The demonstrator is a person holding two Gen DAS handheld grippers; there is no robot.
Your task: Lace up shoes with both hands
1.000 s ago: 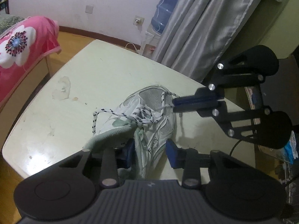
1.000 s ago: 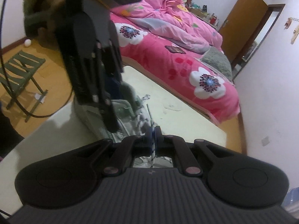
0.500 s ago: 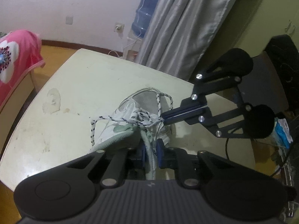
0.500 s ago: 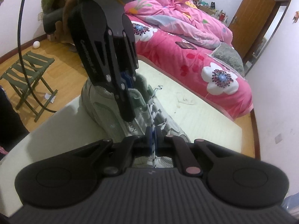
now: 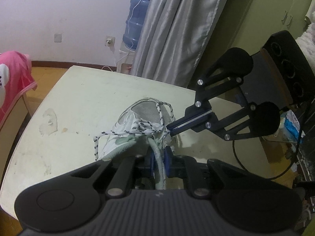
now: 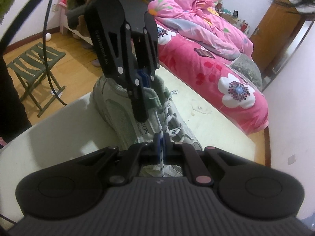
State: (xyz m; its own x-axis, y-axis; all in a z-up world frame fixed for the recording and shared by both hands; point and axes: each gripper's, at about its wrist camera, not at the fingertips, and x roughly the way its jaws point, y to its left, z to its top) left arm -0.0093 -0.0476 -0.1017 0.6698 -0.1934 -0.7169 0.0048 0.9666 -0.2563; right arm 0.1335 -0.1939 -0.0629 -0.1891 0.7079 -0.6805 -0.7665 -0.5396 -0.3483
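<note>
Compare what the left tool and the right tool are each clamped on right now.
The left tool is shut on the shoe's padded green collar, a thick soft edge; the right tool is shut on the thin white speckled lace. The left tool's pads stand slightly apart around the collar; the right tool's pads are nearly touching. Both grip the same pale sneaker on the table.

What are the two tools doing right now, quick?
Left tool: closed on the shoe's tongue, the pale green flap.
Right tool: closed on the speckled white lace.
</note>
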